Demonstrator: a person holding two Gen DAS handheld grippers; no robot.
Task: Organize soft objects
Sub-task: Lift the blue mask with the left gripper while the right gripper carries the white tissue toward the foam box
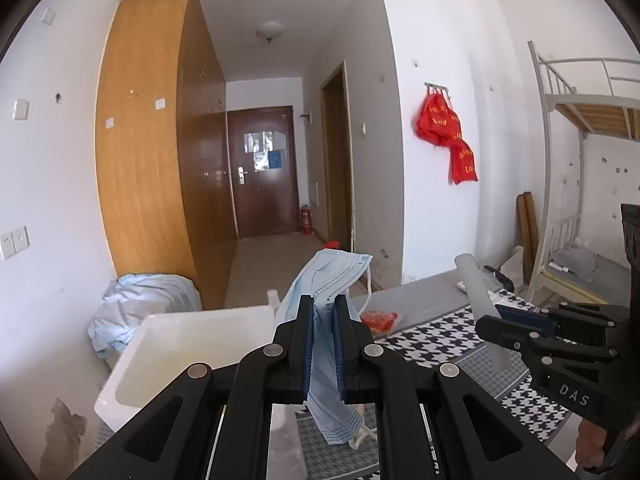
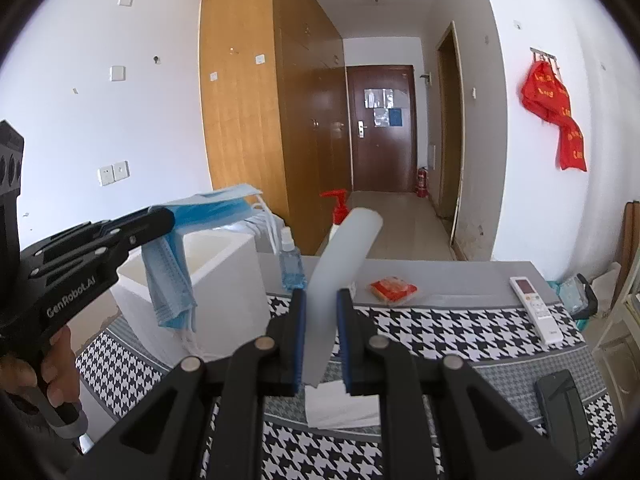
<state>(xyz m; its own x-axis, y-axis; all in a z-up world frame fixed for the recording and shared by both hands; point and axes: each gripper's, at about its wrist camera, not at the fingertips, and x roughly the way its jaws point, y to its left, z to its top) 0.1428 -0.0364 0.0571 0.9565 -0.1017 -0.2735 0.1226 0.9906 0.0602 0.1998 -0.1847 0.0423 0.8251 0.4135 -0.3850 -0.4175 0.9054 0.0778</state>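
Between the closed fingers of the left gripper hangs a small stack of blue face masks, gripped mid-length above the white foam box at eight o'clock. At three o'clock the right gripper pinches a frosted white tube, tilted toward one o'clock over the houndstooth cloth. Only the right wrist view shows the blue sanitizer bottle, red packet, white remote and a white napkin. It also reads "GenRobot.AI" on the left gripper; the left view reads "DAS" on the right one.
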